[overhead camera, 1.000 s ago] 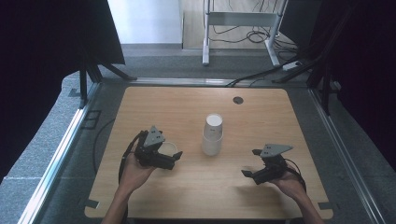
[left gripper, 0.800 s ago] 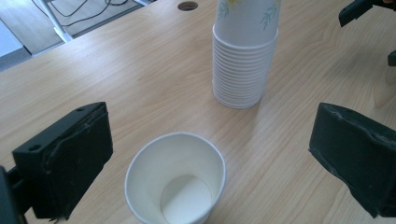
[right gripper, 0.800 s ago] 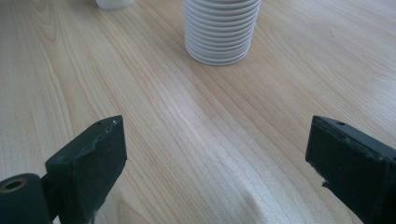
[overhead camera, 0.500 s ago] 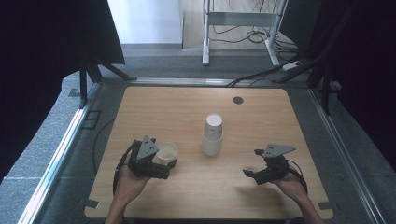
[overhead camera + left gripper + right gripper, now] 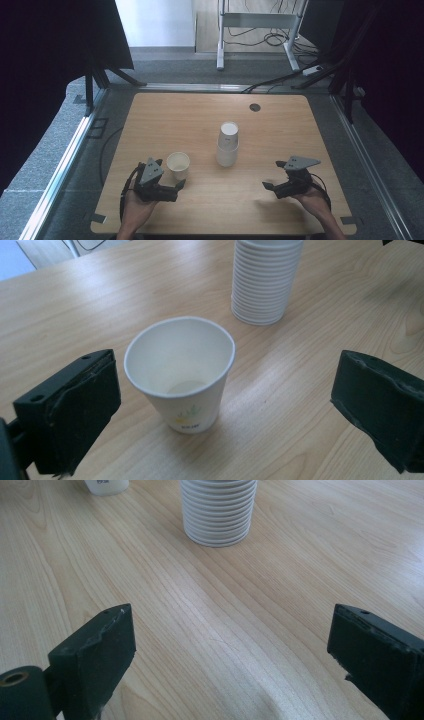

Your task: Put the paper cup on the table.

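On the wooden table (image 5: 280, 125), a single white paper cup (image 5: 178, 165) now stands released, upright, left of the stack of white paper cups (image 5: 227, 145); left gripper (image 5: 172, 189) and right gripper (image 5: 271, 186) jaws gape apart, empty.

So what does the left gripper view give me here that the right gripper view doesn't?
Left gripper view: the single white paper cup seen whole, upright, empty, a small printed mark low on its side, standing free between open jaws. Right gripper view: bare wood between its open jaws, the cup's base clipped at the top edge. Both: the ribbed stack of white paper cups on the light wooden table.
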A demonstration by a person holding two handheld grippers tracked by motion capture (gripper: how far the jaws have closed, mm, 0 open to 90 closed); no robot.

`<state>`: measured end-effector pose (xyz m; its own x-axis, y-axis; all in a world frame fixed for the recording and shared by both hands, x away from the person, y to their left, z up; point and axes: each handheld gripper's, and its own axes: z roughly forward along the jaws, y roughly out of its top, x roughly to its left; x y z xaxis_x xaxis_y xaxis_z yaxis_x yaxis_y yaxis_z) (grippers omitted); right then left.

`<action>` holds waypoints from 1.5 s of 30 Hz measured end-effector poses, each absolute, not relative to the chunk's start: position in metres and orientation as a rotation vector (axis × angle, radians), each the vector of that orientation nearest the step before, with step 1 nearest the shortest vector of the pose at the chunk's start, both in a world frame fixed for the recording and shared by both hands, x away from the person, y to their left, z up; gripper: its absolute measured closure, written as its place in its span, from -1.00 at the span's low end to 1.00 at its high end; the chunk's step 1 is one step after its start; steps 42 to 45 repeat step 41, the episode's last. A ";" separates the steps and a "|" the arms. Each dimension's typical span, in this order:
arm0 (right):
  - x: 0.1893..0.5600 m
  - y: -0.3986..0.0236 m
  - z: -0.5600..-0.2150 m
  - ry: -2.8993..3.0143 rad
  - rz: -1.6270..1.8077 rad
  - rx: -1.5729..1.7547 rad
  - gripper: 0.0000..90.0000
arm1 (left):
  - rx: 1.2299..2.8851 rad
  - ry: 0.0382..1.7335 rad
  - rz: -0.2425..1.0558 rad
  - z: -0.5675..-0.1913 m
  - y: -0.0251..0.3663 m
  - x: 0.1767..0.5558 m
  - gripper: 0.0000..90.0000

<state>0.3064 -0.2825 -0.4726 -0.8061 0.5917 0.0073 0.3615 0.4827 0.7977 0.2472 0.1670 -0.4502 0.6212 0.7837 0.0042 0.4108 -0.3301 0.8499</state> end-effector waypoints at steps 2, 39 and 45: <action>0.306 -0.283 -0.473 2.458 1.229 0.817 -0.88 | 1.950 0.957 0.523 -0.456 0.169 0.245 -1.00; 0.294 -0.283 -0.502 2.503 1.044 0.872 -0.98 | 2.183 1.117 0.485 -0.521 0.160 0.238 -1.00; 0.294 -0.283 -0.502 2.504 1.043 0.870 -0.98 | 2.184 1.123 0.481 -0.520 0.160 0.239 -1.00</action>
